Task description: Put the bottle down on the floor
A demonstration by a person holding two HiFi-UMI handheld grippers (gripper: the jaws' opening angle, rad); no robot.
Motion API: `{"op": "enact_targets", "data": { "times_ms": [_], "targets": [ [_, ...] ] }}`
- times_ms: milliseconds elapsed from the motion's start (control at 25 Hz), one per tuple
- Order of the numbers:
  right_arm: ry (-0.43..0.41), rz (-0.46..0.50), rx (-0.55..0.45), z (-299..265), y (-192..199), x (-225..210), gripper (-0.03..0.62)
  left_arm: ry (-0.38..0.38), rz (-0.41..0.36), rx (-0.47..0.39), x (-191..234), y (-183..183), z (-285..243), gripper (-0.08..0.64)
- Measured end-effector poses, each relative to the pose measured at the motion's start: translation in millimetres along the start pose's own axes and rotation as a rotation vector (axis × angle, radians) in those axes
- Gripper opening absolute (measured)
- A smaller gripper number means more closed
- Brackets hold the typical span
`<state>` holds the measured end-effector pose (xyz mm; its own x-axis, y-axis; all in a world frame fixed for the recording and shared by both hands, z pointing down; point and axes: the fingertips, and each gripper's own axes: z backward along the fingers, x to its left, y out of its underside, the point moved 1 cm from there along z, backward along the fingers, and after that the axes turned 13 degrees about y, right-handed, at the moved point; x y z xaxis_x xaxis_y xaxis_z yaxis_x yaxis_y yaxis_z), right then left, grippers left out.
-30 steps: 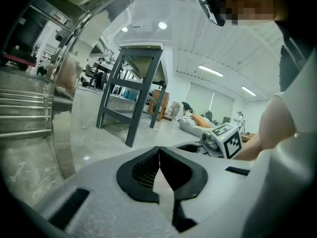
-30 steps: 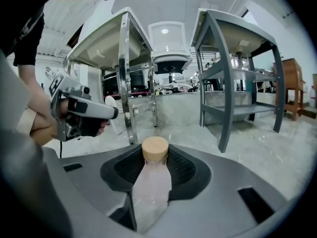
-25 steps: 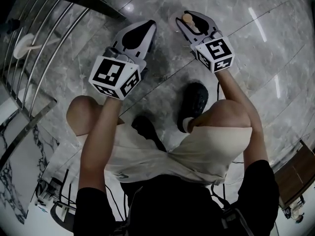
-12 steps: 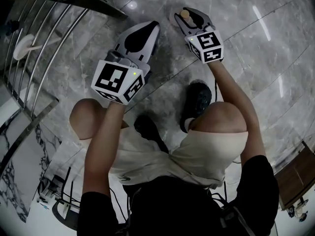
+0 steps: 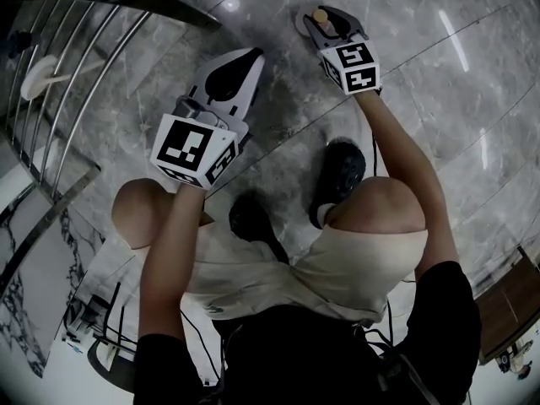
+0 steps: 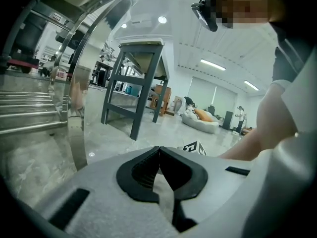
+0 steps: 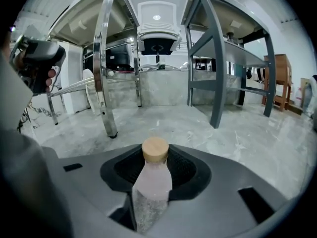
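Note:
A pale frosted bottle [image 7: 152, 182] with a round wooden cap [image 7: 155, 149] stands upright between the jaws of my right gripper [image 7: 155, 157], which is shut on its neck and shoulder. From the head view the right gripper [image 5: 331, 25] is held low over the grey marble floor [image 5: 422, 99], and the cap [image 5: 320, 15] shows between its jaws. Whether the bottle's base touches the floor is hidden. My left gripper [image 5: 243, 57] hovers to the left and nearer, apart from the bottle. Its jaws meet at the tips with nothing between them [image 6: 159, 150].
A metal rack of chrome bars [image 5: 59, 74] stands at the left. Chrome legs [image 7: 104, 78] and grey table legs [image 7: 213, 73] rise beyond the bottle. The person squats, with black shoes [image 5: 339, 171] on the floor behind the grippers. Wooden furniture [image 5: 510, 298] sits at the lower right.
My right gripper has sunk toward the floor with the bottle in it, moving farther from the head camera. The left gripper has hardly moved.

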<state>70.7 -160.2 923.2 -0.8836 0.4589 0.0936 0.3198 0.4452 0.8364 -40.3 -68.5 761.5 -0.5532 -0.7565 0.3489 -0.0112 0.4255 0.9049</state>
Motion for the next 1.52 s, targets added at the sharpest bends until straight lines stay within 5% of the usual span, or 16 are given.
{"op": "enact_targets", "data": {
  "times_ms": [1520],
  "targets": [
    [0.045,0.034,0.022,3,-8,-3,0.166,0.085,-0.011,0.046,-8,6,-20,0.02]
  ]
}}
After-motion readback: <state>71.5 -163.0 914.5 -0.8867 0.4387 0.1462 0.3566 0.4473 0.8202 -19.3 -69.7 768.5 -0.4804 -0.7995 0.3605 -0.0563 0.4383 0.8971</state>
